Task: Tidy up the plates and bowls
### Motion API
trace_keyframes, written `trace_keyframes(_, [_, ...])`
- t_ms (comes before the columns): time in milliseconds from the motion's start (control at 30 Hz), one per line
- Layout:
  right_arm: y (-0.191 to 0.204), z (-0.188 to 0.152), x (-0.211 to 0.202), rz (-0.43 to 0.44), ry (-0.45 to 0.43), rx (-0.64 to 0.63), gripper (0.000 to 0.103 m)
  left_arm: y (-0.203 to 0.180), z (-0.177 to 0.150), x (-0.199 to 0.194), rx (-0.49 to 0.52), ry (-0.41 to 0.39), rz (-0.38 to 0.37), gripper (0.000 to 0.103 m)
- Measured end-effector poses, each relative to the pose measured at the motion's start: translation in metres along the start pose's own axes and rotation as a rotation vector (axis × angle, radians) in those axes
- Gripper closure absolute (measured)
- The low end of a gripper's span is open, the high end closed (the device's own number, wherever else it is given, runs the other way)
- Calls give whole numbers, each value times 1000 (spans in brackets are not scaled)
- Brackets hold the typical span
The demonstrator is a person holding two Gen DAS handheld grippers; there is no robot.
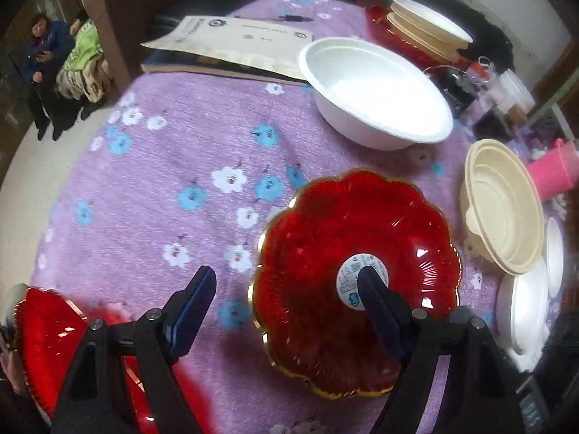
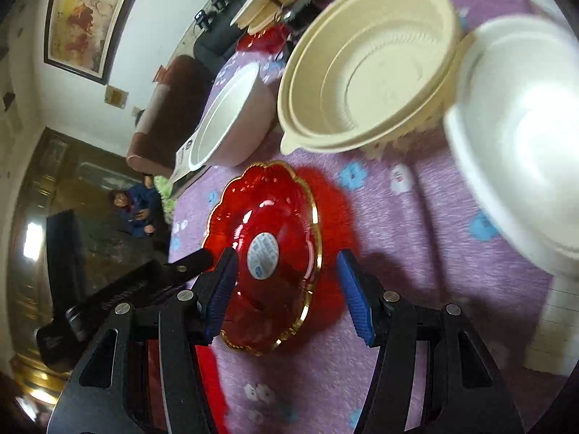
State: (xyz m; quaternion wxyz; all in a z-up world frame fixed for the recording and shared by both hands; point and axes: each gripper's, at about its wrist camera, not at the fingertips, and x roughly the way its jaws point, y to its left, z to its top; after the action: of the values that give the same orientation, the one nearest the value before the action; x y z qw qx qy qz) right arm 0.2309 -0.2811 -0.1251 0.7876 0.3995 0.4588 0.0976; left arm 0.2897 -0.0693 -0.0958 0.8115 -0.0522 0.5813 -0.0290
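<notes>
Red plate lies flat on the purple counter, near a white bowl and cream bowl. Left gripper hangs wide over its edge, empty; right gripper is half-open, empty

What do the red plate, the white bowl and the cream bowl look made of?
Red plate: translucent glass or hard plastic, glossy, gilt scalloped rim; it casts a red glow on the cloth. White bowl: matte, thin-walled, likely moulded pulp or foam. Cream bowl: thin moulded plastic or fibre, stepped rings, dull sheen.
</notes>
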Motion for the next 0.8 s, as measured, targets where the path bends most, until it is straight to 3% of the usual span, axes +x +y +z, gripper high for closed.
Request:
trace_keyframes(133, [-6, 0, 19, 31, 34, 11, 45, 8, 0, 23, -34, 51, -4, 25])
trace_keyframes(200, [-11, 2, 23, 57, 31, 19, 45, 10, -5, 28, -48, 49, -16, 34])
trace_keyframes(233, [-13, 1, 22, 68, 25, 13, 45, 9, -7, 27, -45, 27, -9, 47])
trace_keyframes(300, [-12, -1, 23, 75, 10, -16, 48, 9, -13, 26, -39, 11, 18, 56])
trace_keyframes(333, [-12, -1, 24, 59, 6, -24, 57, 9, -14, 26, -38, 2, 25, 67])
trace_keyframes(367, [-12, -2, 25, 42, 5, -31, 75, 9, -16, 25, -34, -10, 28, 72])
trace_keyframes(400, [-12, -2, 28, 17, 12, -39, 87, 9, -18, 24, -34, -17, 18, 74])
trace_keyframes(433, [-15, -2, 31, 2, 22, -32, 92, 9, -20, 24, -34, -23, 21, 75])
trace_keyframes(500, [-23, -1, 29, 23, 20, -12, 93, 8, -26, 22, -17, -43, 27, 75])
trace_keyframes(633, [-17, -5, 18, -17, -8, -55, 93, 7, -41, 5, 12, -71, 22, 79])
trace_keyframes(800, [7, -19, -15, 24, -68, -141, 93, 13, -64, -54, 49, -164, 10, 79])
